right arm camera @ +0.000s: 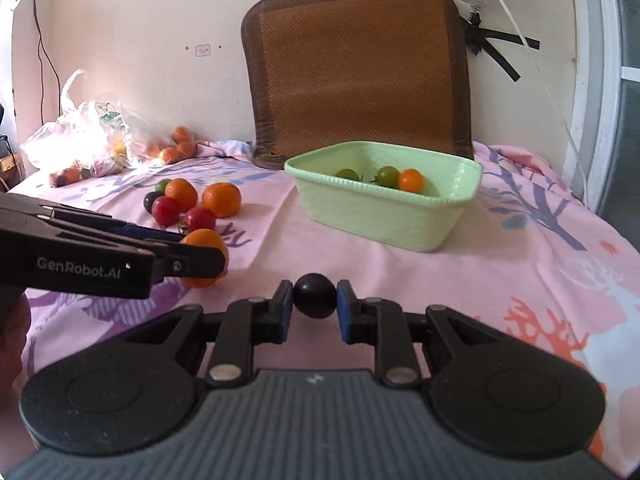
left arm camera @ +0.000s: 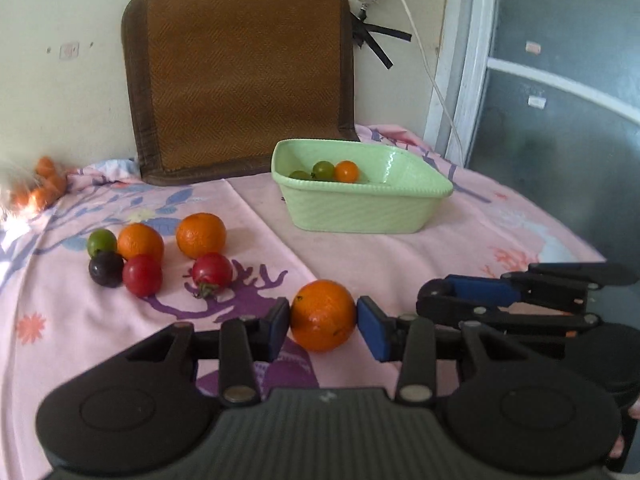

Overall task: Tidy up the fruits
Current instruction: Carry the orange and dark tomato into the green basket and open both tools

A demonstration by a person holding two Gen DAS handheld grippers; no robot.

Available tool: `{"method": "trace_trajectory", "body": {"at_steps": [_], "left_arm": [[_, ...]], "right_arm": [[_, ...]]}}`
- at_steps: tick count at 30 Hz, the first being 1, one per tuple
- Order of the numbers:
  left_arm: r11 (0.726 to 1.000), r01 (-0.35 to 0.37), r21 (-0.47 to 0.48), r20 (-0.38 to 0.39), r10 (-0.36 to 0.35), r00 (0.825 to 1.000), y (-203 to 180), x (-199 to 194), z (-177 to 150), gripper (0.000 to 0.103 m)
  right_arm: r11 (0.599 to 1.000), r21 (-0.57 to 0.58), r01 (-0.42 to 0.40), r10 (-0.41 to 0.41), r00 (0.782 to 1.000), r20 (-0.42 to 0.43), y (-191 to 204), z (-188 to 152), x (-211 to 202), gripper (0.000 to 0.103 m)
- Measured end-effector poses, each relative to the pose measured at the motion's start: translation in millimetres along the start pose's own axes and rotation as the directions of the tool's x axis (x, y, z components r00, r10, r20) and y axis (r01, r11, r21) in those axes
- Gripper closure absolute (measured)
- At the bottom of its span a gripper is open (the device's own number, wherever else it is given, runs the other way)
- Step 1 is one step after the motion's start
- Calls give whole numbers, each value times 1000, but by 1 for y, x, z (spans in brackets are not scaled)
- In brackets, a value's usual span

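My left gripper (left arm camera: 323,322) is shut on an orange (left arm camera: 322,315), low over the pink cloth; the orange also shows in the right wrist view (right arm camera: 204,240). My right gripper (right arm camera: 315,305) is shut on a dark round fruit (right arm camera: 315,295), held just right of the left gripper. A green bowl (left arm camera: 372,210) (right arm camera: 384,216) stands ahead and holds two green tomatoes (left arm camera: 323,169) and a small orange one (left arm camera: 346,171). Loose fruit lies to the left: two oranges (left arm camera: 200,235), two red tomatoes (left arm camera: 212,273), a dark fruit (left arm camera: 105,269) and a green one (left arm camera: 101,241).
A brown woven mat (left arm camera: 240,80) leans on the wall behind the bowl. Plastic bags of fruit (right arm camera: 80,144) lie at the far left. A white cable (left arm camera: 424,64) hangs at the right beside a glass door (left arm camera: 560,120).
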State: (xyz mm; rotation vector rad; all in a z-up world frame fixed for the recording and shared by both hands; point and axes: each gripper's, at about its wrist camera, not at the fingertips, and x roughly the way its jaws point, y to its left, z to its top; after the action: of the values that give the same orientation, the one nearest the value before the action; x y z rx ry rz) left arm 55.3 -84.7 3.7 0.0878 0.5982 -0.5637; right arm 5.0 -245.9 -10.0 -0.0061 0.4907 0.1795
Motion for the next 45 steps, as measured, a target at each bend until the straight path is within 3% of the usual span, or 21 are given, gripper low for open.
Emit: {"method": "trace_trajectory", "body": {"at_steps": [7,17,21,25,33,38,41,45], "left_arm": [[998,-46,30,-24,47,999,-4,-1,-2,62],[998,-45,52,-24,46,999,-9,12,8,65],[999,-17,31,-17,18,1000,-6,11,9,66],[1000,21,3,47,-21,999,-3,7,32,66],[998,70,-4,129,-69,989,-12,47,93,66],[992,110,-59,82,-105,991,-10,83,106,65],[993,99,-56,55,-96,994,-13,96,106,64],[993,96,-63,50,-93,994,-13,101,106,54]], "right_arm": [[1000,15,-22,22,1000,-8,-5,-8,2,71],[999,33,-30,31,999,-22,-9,-10,2,71],[999,14,-36,36,999,-15,-5,-10,1,76],[997,61,-37,35,999,39,-13,-8,-3,77],[979,191,73,-115,969,220,-56,26,-2,77],[970,217,106,-154,963,220,-78,38,22,76],[973,203,111,-153,967,204,-80,40,34,74],[976,190,109,-147,969,198,-77,37,41,71]]}}
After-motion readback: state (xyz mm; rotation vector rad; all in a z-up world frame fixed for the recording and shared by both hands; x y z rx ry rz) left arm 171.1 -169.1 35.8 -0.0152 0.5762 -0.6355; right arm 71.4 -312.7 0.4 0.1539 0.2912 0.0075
